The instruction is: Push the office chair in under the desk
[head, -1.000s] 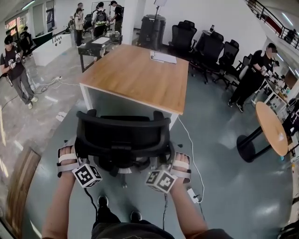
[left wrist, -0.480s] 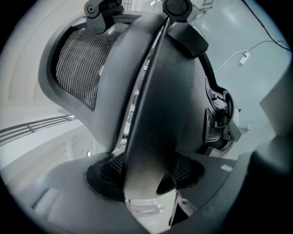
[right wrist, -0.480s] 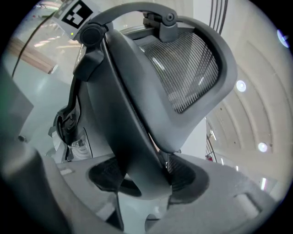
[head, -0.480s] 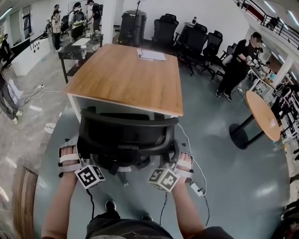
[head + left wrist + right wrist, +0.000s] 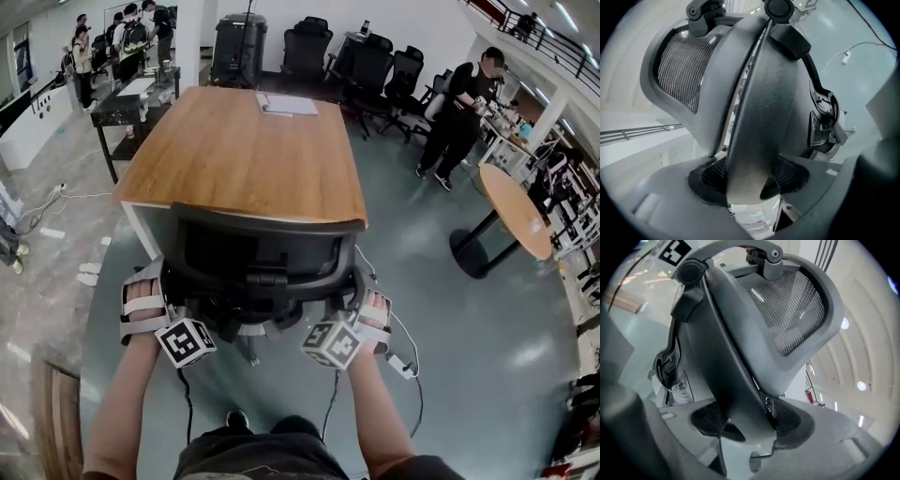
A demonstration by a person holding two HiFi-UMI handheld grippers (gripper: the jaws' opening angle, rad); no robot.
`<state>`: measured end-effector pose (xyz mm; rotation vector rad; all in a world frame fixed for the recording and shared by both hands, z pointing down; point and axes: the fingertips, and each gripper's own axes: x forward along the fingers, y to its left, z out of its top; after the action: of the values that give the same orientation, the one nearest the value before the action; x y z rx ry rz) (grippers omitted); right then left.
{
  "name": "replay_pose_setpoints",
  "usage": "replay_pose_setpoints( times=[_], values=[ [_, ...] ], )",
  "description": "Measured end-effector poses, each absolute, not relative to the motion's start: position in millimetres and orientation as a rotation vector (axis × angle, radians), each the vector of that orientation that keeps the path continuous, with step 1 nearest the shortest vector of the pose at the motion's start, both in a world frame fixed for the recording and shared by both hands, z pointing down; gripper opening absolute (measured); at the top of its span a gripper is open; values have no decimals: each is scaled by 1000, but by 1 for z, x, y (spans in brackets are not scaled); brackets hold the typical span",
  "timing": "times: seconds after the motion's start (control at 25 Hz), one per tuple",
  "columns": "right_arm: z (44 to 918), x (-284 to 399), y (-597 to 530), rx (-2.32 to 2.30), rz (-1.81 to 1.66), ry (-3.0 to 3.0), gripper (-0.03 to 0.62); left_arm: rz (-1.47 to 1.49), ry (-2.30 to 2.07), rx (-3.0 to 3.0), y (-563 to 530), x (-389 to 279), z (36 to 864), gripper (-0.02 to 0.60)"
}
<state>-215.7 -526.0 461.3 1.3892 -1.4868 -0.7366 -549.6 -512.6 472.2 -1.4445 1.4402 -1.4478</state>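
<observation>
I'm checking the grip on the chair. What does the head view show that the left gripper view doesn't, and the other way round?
Head view only: the wooden desktop just ahead, papers on its far end, and the person's forearms. Left gripper view only: the left gripper's pads pressed on the office chair's backrest frame. Both: the chair's black mesh backrest.

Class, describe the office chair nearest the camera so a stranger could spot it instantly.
Find the big wooden desk mid-room. At its near end stands a black mesh-backed office chair. Unlike the chairs along the far wall, it is gripped by the left gripper and right gripper.
</observation>
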Motion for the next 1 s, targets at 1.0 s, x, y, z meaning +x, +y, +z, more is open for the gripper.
replay_pose_setpoints(
  times=[1.0],
  values=[
    [453,-227,-626,1418,-769,-1448,253,-1392,1406,-1469,-639,-559,468,293]
  ],
)
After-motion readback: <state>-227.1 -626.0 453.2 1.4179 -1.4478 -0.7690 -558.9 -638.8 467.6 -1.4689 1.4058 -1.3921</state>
